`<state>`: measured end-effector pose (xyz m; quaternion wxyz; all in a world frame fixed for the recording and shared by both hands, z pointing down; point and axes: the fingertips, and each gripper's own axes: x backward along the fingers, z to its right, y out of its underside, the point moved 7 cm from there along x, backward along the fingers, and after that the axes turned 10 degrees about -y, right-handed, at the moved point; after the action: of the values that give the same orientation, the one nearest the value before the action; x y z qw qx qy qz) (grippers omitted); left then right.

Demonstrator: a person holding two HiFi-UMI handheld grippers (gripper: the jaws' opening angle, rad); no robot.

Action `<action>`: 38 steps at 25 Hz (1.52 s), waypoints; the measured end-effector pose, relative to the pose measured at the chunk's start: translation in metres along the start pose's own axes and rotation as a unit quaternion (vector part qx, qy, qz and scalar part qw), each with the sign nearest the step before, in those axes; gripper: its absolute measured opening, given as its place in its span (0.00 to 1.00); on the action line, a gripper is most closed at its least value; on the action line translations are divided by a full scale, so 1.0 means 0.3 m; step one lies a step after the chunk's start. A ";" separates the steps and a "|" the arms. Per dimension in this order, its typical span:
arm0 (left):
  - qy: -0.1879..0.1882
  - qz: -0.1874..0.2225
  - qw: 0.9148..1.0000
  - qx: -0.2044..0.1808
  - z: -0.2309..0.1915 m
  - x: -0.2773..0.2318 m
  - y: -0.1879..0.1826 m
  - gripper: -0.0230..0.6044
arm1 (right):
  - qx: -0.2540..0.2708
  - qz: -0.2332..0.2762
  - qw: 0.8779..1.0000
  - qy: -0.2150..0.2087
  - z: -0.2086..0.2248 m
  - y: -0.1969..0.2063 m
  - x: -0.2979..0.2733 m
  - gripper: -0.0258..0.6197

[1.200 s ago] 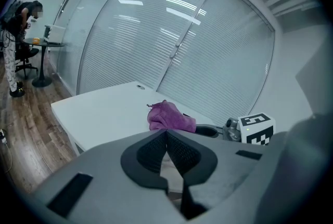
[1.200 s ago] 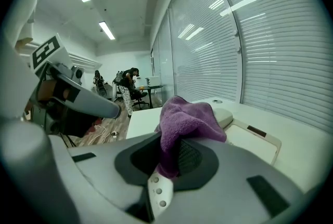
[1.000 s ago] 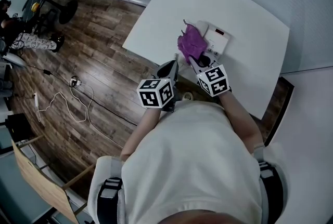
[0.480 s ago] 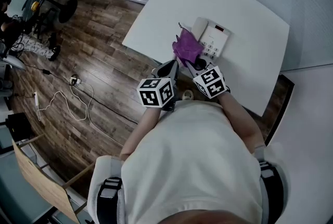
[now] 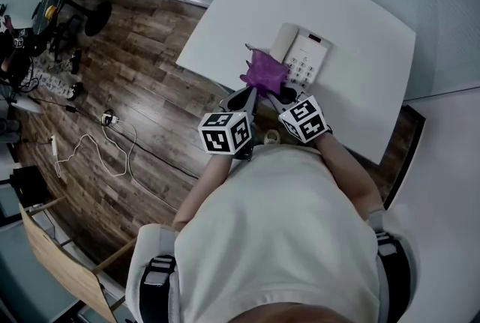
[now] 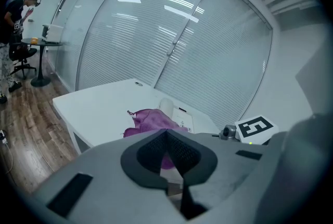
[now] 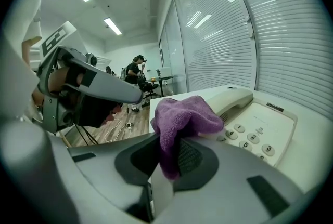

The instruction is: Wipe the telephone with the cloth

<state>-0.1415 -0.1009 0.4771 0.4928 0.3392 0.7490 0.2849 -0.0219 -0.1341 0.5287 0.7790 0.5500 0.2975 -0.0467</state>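
The purple cloth (image 7: 182,116) is clamped between the 2 jaws of the right gripper (image 7: 166,158), with a bunched-up wad sticking out ahead of them. That wad is parked on the near-left corner of the telephone (image 5: 309,58), right by the near end of the handset (image 7: 234,99) and touching the edge of the keypad (image 7: 252,139). The phone itself is sat flat on the white table (image 5: 352,14), handset in its cradle on the left side.

The left gripper (image 6: 167,142) is held just beside the right 1, at the near edge of the table, and is closed up with nothing pinched in it; the cloth is only seen past its tips. From the head view, both grippers are angled down toward the phone. Wood flooring (image 5: 135,89) with a loose cable (image 5: 112,153) is seen left of the table.
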 end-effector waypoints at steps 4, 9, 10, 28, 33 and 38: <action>0.000 0.000 1.000 -0.003 -0.001 -0.002 0.000 0.07 | -0.002 0.019 1.000 0.006 -0.003 -0.017 0.026 0.14; 0.001 0.001 1.000 -0.017 0.003 -0.012 -0.017 0.07 | 0.000 0.047 0.999 0.026 -0.008 -0.057 0.077 0.14; 0.002 0.001 1.000 -0.019 0.003 -0.016 -0.021 0.07 | 0.001 0.052 0.998 0.031 -0.008 -0.064 0.089 0.14; 0.012 -0.011 0.997 -0.072 0.045 -0.190 -0.075 0.07 | -0.075 0.181 0.955 0.222 0.138 -0.082 0.371 0.14; 0.018 -0.018 0.997 -0.077 0.067 -0.246 -0.103 0.07 | -0.096 0.196 0.936 0.275 0.188 -0.070 0.439 0.14; 0.034 -0.037 0.995 -0.091 0.086 -0.315 -0.103 0.29 | -0.110 0.200 0.928 0.296 0.211 -0.049 0.451 0.14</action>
<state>-0.0978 -0.1917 0.4959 0.5059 0.2555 0.7483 0.3446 0.1092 -0.1614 0.4607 0.7044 0.4979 0.4011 0.3082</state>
